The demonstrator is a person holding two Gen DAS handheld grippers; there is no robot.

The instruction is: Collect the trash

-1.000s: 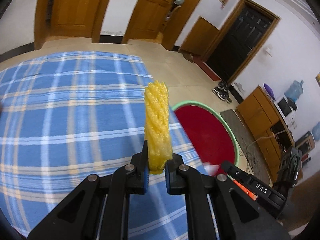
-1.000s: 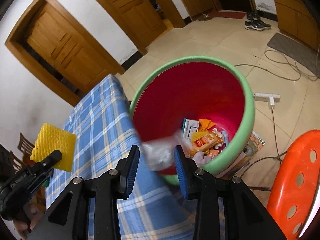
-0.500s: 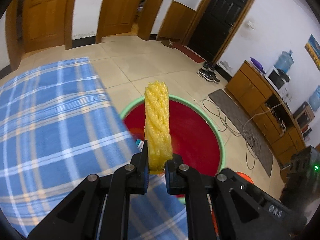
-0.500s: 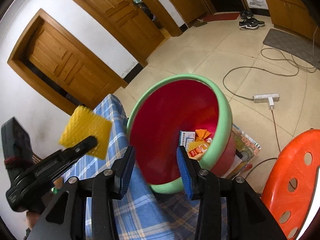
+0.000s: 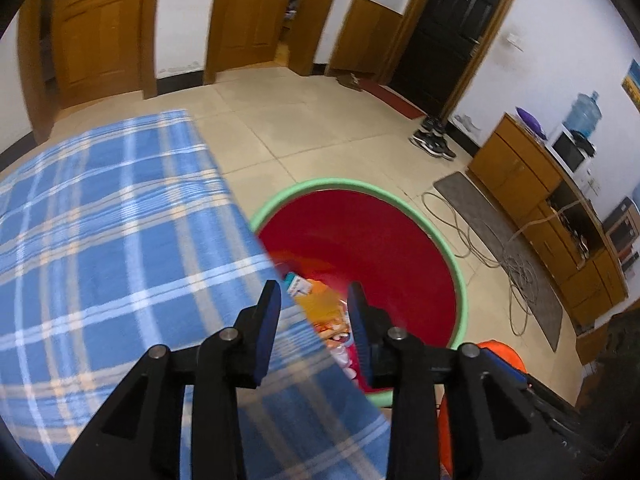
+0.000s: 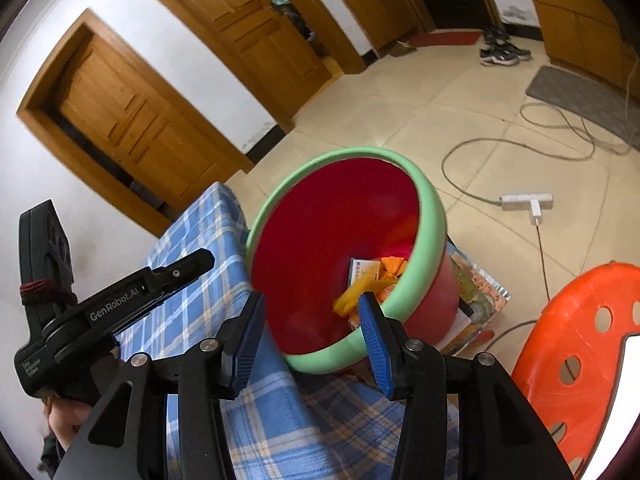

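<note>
Both grippers hang over the edge of the blue plaid tablecloth [image 5: 120, 240], each with its jaws spread wide and nothing between the pads.

In the left wrist view, the left gripper [image 5: 314, 312] points down across the cloth's edge toward the round red plastic basin with the pale green rim [image 5: 448, 256], which stands on the tiled floor just beside the table. Framed between the parted fingers, low inside the basin, lies a heap of trash: a small white and teal carton [image 5: 298, 285], a blurred yellow-orange piece [image 5: 320, 304] and printed snack wrappers [image 5: 334, 332] below it. None of it touches the fingers; it sits well beneath them.

In the right wrist view, the right gripper [image 6: 310, 328] faces the same basin [image 6: 432, 216] from the table side. A blurred yellow sponge-like piece [image 6: 352, 296] shows inside the basin, just beside the inner face of the right-hand finger, apart from it; whether it is in the air or resting on the pile cannot be told. Behind it lie a flat printed box [image 6: 364, 272] and orange scraps [image 6: 394, 266]. The left gripper [image 6: 188, 270] appears at the left of this view, above the cloth, with a hand [image 6: 64, 416] gripping its handle.

An orange perforated plastic stool [image 6: 576, 344] stands to the right of the basin, and a white power strip [image 6: 526, 200] lies on the floor beyond
</note>
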